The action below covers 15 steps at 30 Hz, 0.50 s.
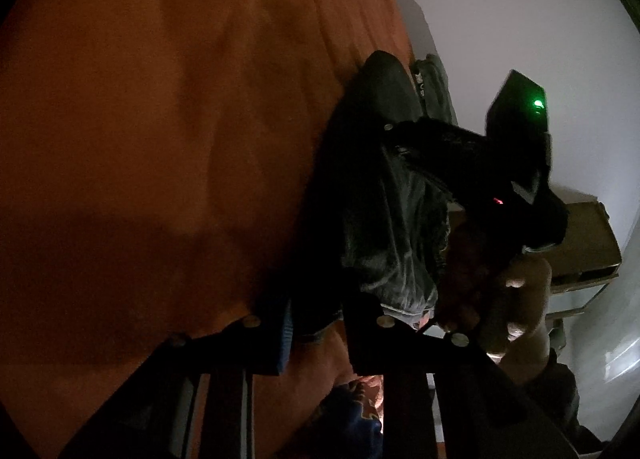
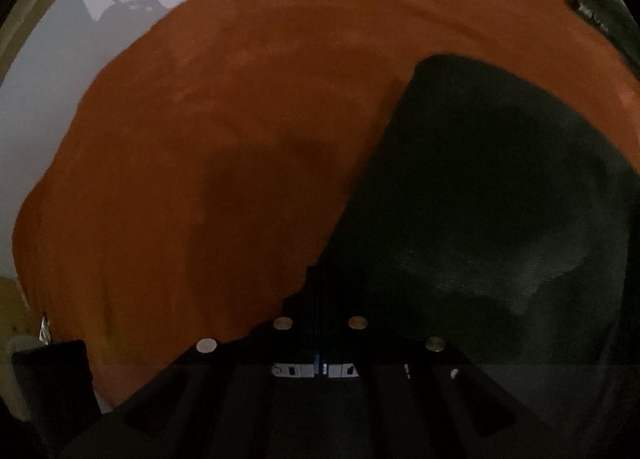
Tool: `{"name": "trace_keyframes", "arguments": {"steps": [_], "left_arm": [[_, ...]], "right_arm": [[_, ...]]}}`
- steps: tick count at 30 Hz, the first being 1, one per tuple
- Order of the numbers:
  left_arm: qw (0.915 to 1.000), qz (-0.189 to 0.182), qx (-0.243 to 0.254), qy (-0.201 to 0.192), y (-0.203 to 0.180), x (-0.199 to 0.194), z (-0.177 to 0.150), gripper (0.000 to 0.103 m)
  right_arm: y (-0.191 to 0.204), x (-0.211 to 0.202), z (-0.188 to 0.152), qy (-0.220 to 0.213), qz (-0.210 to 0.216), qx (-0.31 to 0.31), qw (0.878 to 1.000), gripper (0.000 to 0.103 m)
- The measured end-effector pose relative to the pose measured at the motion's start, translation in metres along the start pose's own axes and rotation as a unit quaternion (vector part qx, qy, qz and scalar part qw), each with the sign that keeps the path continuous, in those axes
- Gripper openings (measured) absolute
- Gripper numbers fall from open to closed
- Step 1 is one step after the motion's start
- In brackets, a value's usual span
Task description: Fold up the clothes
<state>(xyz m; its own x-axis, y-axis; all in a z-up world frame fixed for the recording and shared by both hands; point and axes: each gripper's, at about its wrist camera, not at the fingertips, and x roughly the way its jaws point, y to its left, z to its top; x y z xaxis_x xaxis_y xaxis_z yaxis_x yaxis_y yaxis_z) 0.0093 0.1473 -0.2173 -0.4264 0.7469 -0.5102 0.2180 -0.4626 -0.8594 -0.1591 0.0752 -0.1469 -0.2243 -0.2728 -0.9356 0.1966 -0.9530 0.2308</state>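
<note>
Where the left gripper (image 1: 316,323) fills the bottom of its own view, its two dark fingers (image 1: 368,343) stand a little apart with a fold of the dark garment (image 1: 384,211) caught between them, so they pinch the cloth near its lower hem. Just beyond, in the same view, the right gripper (image 1: 424,163) reaches in from the right with a green light on its body, and a person's hand (image 1: 516,299) wraps its handle; its tips sit on the upper part of the garment, though the gloom hides how they close there. In the right wrist view the right gripper (image 2: 320,299) shows its fingers (image 2: 308,295) pressed close together, only a thin slit between them, and the edge of the dark garment (image 2: 480,199) meets them right at the tips; whether cloth is nipped inside that slit I cannot tell. The garment lies bunched along the edge of an orange bedspread (image 1: 160,139), which covers most of both views. Past the garment lies another greyish piece of clothing (image 1: 434,87) near the bed's far edge. A brown cardboard box (image 1: 588,243) stands off the bed on the right. Farthest off is a pale wall (image 1: 520,11), and the whole scene is dim.
</note>
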Motion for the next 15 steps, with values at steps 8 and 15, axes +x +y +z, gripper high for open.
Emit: {"name": "trace_keyframes", "arguments": {"steps": [8, 15], "left_arm": [[0.9998, 0.008, 0.009, 0.013, -0.014, 0.001, 0.015, 0.021], [0.9994, 0.03, -0.016, 0.003, -0.002, -0.008, 0.018, 0.0]], "right_arm": [[0.009, -0.074, -0.073, -0.054, 0.03, -0.038, 0.997, 0.0], [0.066, -0.051, -0.165, -0.029, -0.044, -0.174, 0.983, 0.0]]}}
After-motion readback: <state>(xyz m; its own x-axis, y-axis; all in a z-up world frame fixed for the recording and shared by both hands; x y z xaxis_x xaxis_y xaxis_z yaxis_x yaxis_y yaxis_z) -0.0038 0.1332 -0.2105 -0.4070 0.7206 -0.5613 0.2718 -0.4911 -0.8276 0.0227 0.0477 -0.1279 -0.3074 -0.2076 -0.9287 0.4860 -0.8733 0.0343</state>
